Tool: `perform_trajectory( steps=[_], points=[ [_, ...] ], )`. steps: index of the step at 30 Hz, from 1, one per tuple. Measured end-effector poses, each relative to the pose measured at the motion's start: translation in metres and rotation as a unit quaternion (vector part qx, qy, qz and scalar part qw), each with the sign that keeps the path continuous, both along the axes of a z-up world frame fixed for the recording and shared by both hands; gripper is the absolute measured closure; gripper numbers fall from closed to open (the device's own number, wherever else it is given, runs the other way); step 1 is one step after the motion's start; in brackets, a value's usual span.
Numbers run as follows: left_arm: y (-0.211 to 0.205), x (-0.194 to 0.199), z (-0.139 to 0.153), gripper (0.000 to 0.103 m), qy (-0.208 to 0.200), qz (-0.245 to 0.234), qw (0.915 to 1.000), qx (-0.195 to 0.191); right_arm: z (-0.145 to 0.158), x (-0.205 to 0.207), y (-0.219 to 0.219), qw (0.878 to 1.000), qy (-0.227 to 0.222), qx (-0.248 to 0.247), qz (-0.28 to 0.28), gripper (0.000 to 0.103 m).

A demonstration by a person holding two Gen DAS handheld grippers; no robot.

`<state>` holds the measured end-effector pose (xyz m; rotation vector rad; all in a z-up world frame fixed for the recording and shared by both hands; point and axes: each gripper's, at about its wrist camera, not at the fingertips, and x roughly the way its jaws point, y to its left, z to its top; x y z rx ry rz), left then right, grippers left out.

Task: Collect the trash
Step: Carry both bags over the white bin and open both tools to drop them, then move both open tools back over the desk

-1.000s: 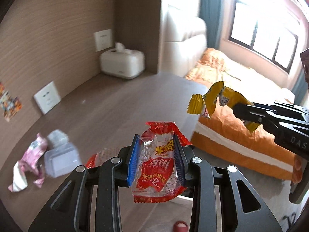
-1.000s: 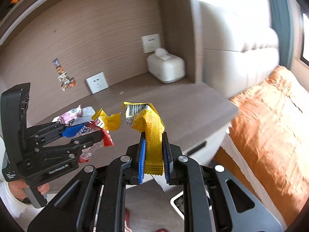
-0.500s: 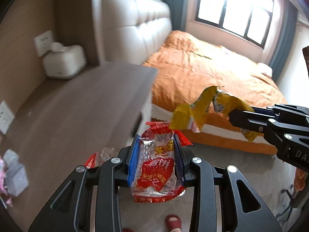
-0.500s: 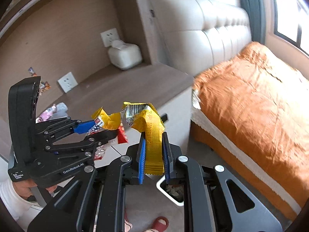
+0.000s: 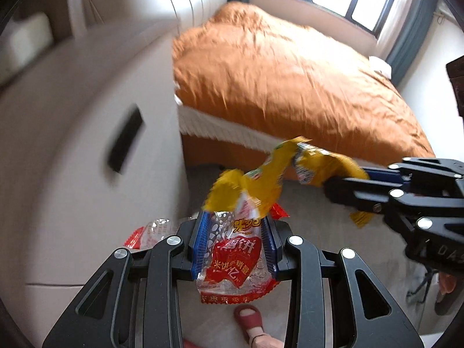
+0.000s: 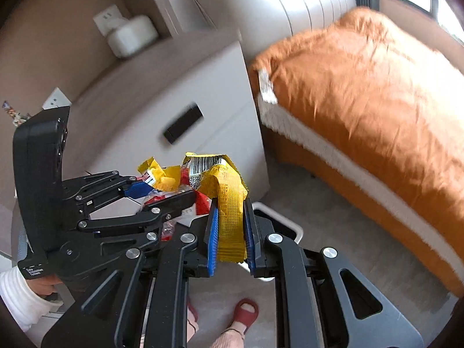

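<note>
My left gripper [image 5: 235,226] is shut on a red and clear snack wrapper [image 5: 236,261] and holds it in the air over the floor. My right gripper [image 6: 230,217] is shut on a crumpled yellow wrapper [image 6: 229,203]. In the left wrist view the right gripper [image 5: 345,179] comes in from the right, and its yellow wrapper [image 5: 261,185] hangs just above my left fingertips. In the right wrist view the left gripper [image 6: 162,191] sits at the left with the red wrapper [image 6: 200,200]. A white bin rim [image 6: 278,220] shows on the floor behind the right gripper.
A white bedside cabinet [image 5: 87,145] with a dark handle slot stands at the left. A bed with an orange cover [image 5: 290,72] fills the right. A white tissue box [image 6: 130,34] sits on the cabinet top. The person's red slipper [image 6: 243,313] is on the floor below.
Both grippers have swung right and down, away from the cabinet top and toward the floor beside the bed. Each still holds its wrapper. The two wrappers have come closer together.
</note>
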<state>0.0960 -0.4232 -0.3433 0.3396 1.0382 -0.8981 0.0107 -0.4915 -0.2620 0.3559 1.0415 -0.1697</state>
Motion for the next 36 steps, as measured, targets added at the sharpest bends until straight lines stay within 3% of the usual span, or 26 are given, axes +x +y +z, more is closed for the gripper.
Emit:
perform_trajectory(
  steps=[4,9,11,13,14,17,18,20,23,36],
  points=[
    [-0.011,0.011,-0.073,0.069,0.065,-0.013,0.9977,-0.013,-0.071,0.013,-0.016,0.999,0.03,0.044,-0.012,0.085],
    [-0.018,0.024,-0.166,0.066,0.106,0.0,0.9941,0.022,-0.152,0.023,-0.036,0.995,0.069,0.072,-0.028,0.081],
    [-0.021,0.023,-0.189,0.05,0.106,-0.001,0.9938,0.032,-0.174,0.025,-0.043,0.993,0.078,0.084,-0.032,0.075],
    [-0.022,0.023,-0.209,0.016,0.118,-0.002,0.9922,0.041,-0.196,0.026,-0.048,0.991,0.091,0.093,-0.031,0.068],
    [-0.022,0.024,-0.221,0.009,0.13,-0.002,0.9906,0.044,-0.208,0.026,-0.05,0.99,0.096,0.1,-0.03,0.06],
    [-0.025,0.028,-0.242,0.005,0.139,-0.003,0.9886,0.059,-0.235,0.026,-0.053,0.988,0.115,0.104,-0.021,0.044],
    [-0.026,0.029,-0.25,0.005,0.142,-0.003,0.9879,0.063,-0.242,0.028,-0.054,0.987,0.12,0.104,-0.021,0.028],
    [-0.03,0.029,-0.259,0.005,0.148,-0.001,0.9866,0.069,-0.252,0.028,-0.058,0.986,0.126,0.105,-0.021,0.011],
    [-0.034,0.032,-0.269,0.005,0.14,0.0,0.9871,0.077,-0.254,0.027,-0.06,0.987,0.123,0.103,-0.024,0.005],
    [-0.03,0.026,-0.243,0.005,0.117,-0.012,0.99,0.078,-0.217,0.012,-0.066,0.99,0.102,0.081,-0.05,0.005]
  ],
)
